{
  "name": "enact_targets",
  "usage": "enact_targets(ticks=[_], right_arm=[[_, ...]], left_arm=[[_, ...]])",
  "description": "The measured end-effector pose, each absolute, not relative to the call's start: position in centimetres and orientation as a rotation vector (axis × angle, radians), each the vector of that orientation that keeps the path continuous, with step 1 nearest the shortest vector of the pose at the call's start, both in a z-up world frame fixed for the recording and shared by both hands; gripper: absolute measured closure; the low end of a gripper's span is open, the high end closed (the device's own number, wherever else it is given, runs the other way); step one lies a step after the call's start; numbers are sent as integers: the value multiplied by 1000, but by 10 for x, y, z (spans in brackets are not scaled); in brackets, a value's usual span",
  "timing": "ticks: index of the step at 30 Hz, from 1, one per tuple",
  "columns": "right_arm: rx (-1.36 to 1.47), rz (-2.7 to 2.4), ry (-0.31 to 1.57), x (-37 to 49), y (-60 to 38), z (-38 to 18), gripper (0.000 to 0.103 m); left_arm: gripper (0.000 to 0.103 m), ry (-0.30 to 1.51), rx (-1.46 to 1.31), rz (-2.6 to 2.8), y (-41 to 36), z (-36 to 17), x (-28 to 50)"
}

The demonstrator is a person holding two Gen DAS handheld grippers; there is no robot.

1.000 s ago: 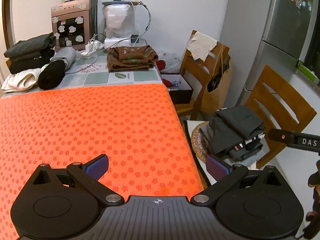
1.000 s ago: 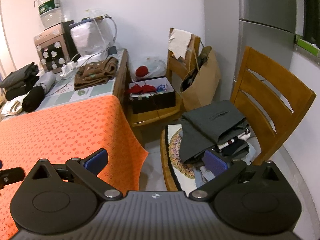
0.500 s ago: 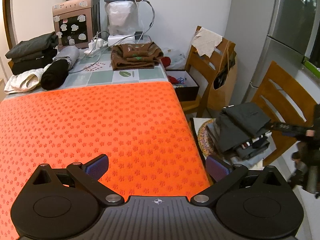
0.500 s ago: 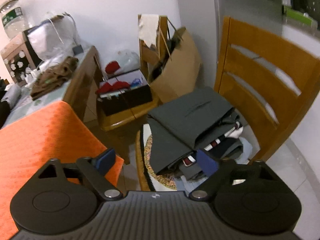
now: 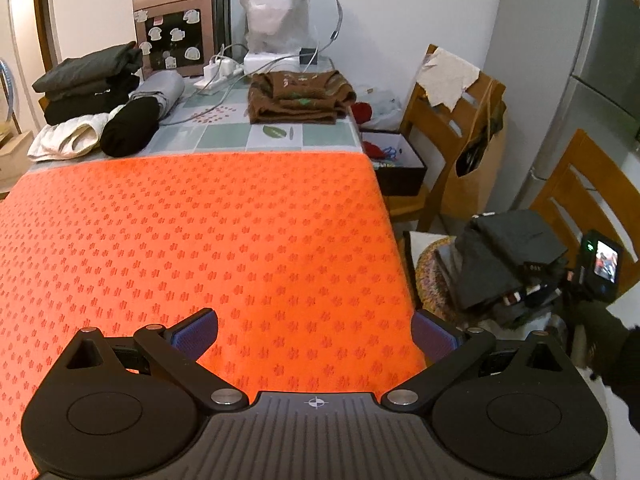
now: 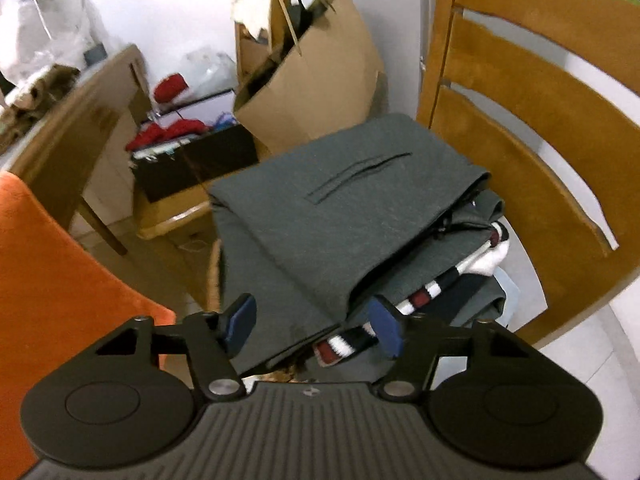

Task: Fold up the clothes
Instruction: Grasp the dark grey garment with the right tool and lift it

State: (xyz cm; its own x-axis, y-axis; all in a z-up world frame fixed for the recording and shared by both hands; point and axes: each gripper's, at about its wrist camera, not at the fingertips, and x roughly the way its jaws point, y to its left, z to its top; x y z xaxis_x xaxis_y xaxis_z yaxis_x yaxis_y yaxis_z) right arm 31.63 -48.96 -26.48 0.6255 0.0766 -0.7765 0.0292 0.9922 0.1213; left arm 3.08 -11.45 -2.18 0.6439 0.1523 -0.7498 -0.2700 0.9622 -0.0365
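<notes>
A pile of unfolded clothes lies on a wooden chair (image 6: 532,92), topped by grey trousers (image 6: 332,216) with a striped garment (image 6: 424,296) beneath. My right gripper (image 6: 314,324) is open, its jaws on either side of the near edge of the grey trousers. The pile also shows in the left wrist view (image 5: 504,256), with the right gripper's camera (image 5: 600,266) beside it. My left gripper (image 5: 314,334) is open and empty, hovering over the orange mat (image 5: 200,240) on the table.
Folded clothes sit at the table's far end: a brown stack (image 5: 300,98), dark stack (image 5: 88,84), black and white rolls (image 5: 128,130). A second chair with a black box (image 6: 192,160) and a brown paper bag (image 6: 316,76) stand behind. A fridge (image 5: 608,60) is at right.
My right gripper has moved forward and down to the clothes pile on the chair, and its jaws have narrowed around the trousers' edge. My left gripper has stayed open over the mat.
</notes>
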Motion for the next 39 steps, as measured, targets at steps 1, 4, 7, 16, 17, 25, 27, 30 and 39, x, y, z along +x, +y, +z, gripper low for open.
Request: enact_targets(ticks=[1, 4, 7, 16, 17, 25, 27, 30, 39], right_arm=[[118, 20, 899, 323, -489, -270, 33], [109, -3, 895, 339, -493, -279, 38], [186, 42, 901, 352, -499, -281, 71], [249, 153, 707, 340, -503, -179, 92], [259, 161, 678, 337, -504, -163, 92], [313, 221, 465, 292, -505, -39, 96], [311, 229, 435, 278, -499, -13, 96], [309, 259, 400, 252, -485, 25, 96], [275, 449, 277, 170, -382, 143, 97]], left_arm=[[1, 842, -147, 239, -115, -23, 30], [1, 848, -136, 240, -116, -26, 28], [1, 851, -134, 243, -115, -29, 26], [8, 799, -139, 260, -102, -19, 15], [8, 790, -143, 259, -99, -18, 14], [8, 720, -150, 215, -80, -7, 8], [8, 710, -152, 194, -73, -5, 5], [8, 697, -151, 162, -61, -3, 0], [8, 646, -120, 20, -6, 6, -30]])
